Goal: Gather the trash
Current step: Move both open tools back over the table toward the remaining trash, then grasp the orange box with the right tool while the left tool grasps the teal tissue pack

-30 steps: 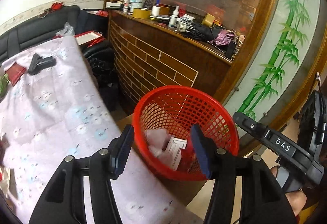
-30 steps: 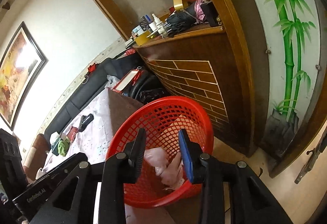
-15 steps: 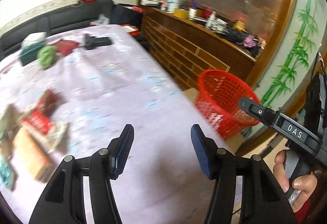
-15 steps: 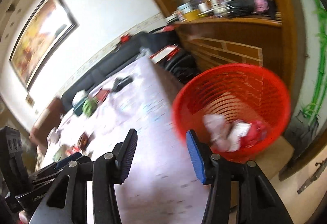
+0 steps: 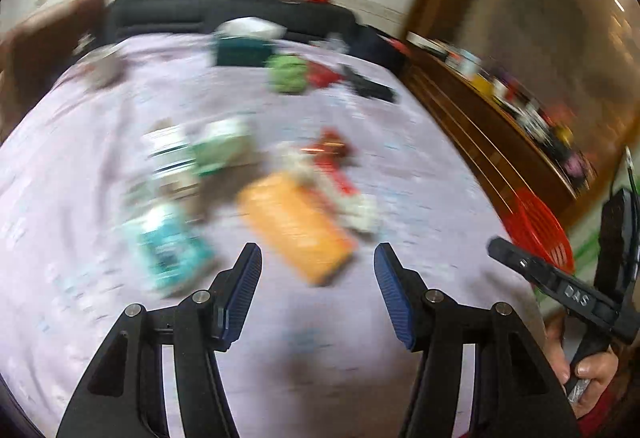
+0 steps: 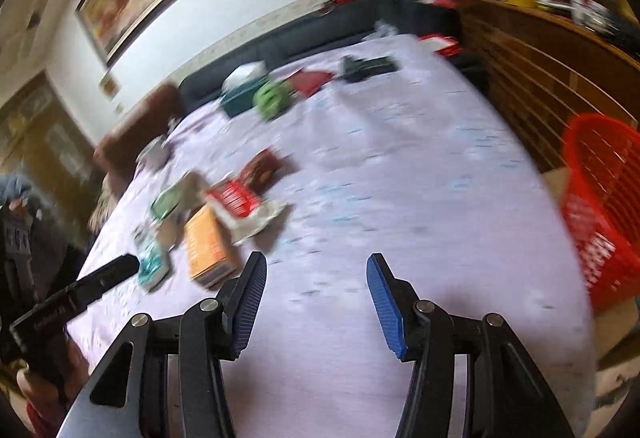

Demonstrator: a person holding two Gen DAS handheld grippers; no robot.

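Observation:
Trash lies in a loose pile on the lilac tablecloth point(image 5: 320, 338): an orange box point(image 5: 296, 226), a teal packet point(image 5: 168, 250), a red wrapper point(image 5: 332, 162) and green-white packets point(image 5: 224, 150). My left gripper point(image 5: 318, 266) hovers open just short of the orange box, nothing between its fingers. In the right wrist view the same orange box point(image 6: 208, 244) and red wrapper point(image 6: 236, 198) lie left of my right gripper point(image 6: 316, 278), which is open and empty over bare cloth. The red mesh basket point(image 6: 604, 206) stands off the table's right edge. Both views are motion-blurred.
At the far end of the table sit a green object point(image 6: 272, 98), a teal box point(image 6: 240, 98), a red flat item point(image 6: 310, 80) and a black tool point(image 6: 368, 66). A dark sofa point(image 6: 320, 30) and a cluttered wooden counter point(image 6: 560, 50) border the table.
Both grippers have swung left, away from the red basket, and now face the trash pile on the table. The right gripper's jaws are wider than a second ago.

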